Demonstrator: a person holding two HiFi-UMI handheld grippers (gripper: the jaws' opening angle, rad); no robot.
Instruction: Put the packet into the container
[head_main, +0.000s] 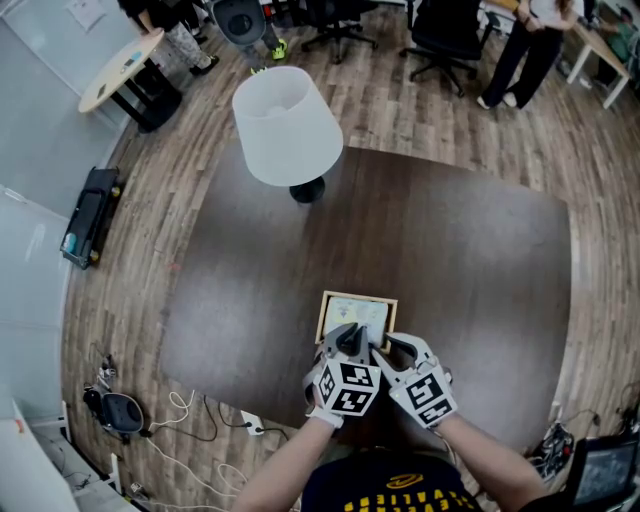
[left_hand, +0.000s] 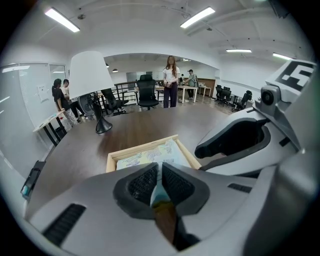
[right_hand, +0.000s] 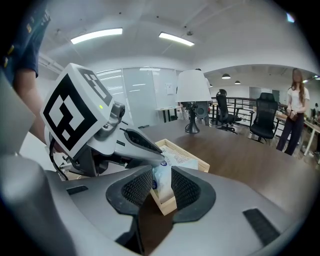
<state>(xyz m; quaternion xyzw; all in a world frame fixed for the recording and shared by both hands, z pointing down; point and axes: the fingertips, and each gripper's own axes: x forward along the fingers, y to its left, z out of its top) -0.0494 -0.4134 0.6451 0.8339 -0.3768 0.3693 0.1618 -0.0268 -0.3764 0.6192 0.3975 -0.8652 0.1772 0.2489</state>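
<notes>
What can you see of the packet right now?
The packet is a thin, pale white-blue pouch with small print, plastic by its look. It lies mostly inside the wooden container, and its near edge appears lifted over the rim. The left gripper and right gripper both pinch that near edge.

Our left gripper (left_hand: 160, 175) and right gripper (right_hand: 161, 182) sit side by side over the table's (head_main: 450, 260) near edge, both tilted down. The left's jaws pinch the packet's (right_hand: 172, 159) thin edge; the right's clamp it too.
</notes>
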